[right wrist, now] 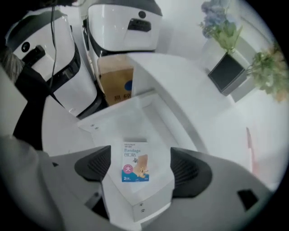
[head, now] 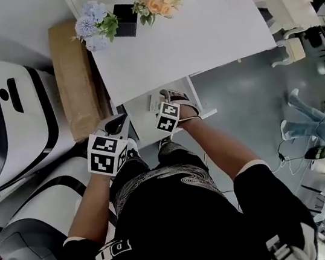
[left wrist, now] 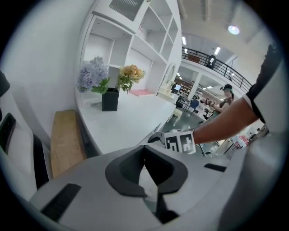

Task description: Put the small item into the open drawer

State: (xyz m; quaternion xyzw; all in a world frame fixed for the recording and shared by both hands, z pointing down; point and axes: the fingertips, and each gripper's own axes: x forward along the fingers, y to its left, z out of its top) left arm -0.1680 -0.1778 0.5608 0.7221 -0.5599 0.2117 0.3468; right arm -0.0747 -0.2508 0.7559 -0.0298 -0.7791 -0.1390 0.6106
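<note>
A small bandage box (right wrist: 134, 162) lies flat on the floor of the open white drawer (right wrist: 131, 119), printed side up. My right gripper (right wrist: 140, 170) hangs open just above it, one pad on each side of the box and not touching it. In the head view the right gripper (head: 171, 97) is over the drawer (head: 143, 123), which is pulled out from under the white desk (head: 196, 35). My left gripper (head: 116, 126) is beside the drawer's left side. Its fingertips (left wrist: 144, 151) meet with nothing between them.
A brown cardboard box (head: 72, 79) stands left of the desk, with large white machines (head: 7, 114) beyond it. Flower arrangements and a black vase (head: 126, 19) sit at the desk's far edge. A white chair (head: 287, 11) and a seated person (head: 317, 123) are to the right.
</note>
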